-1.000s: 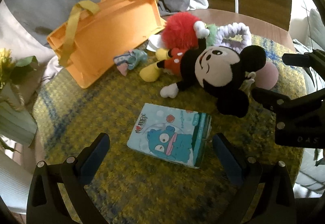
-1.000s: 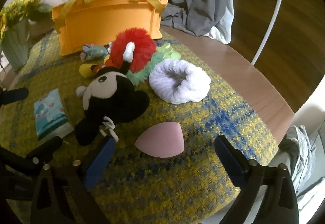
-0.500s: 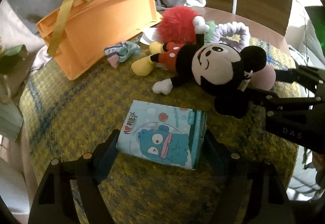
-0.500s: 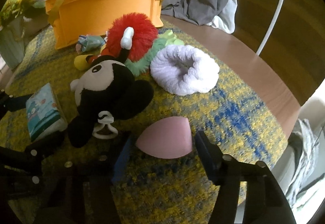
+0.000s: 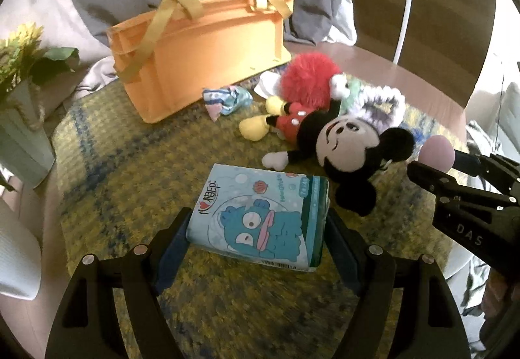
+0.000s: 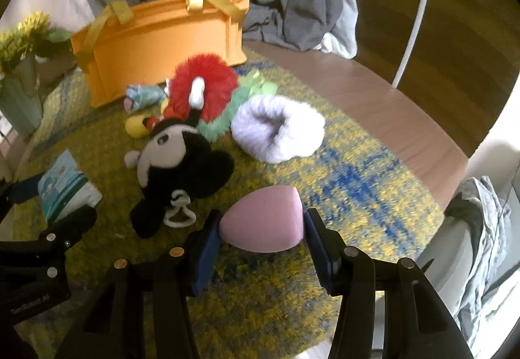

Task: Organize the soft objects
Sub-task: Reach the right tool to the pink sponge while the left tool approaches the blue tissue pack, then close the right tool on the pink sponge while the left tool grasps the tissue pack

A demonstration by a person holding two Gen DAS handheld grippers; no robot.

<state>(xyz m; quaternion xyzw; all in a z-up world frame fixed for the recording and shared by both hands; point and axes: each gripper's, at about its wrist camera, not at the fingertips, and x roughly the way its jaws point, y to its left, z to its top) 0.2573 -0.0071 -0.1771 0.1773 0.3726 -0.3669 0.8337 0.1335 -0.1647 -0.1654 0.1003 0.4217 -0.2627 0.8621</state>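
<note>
Pointing steeply down at the worktop, the left gripper has its fingers clamped on the tissue pack; the right gripper, tilted alike, is closing on the pink sponge beside the plush mouse.

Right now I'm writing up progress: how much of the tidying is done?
Nothing visibly put away yet. The left gripper clamps the tissue pack; the right gripper is closing on the pink sponge. The mouse plush, red pompom and white scrunchie lie beside the orange bag.
</note>
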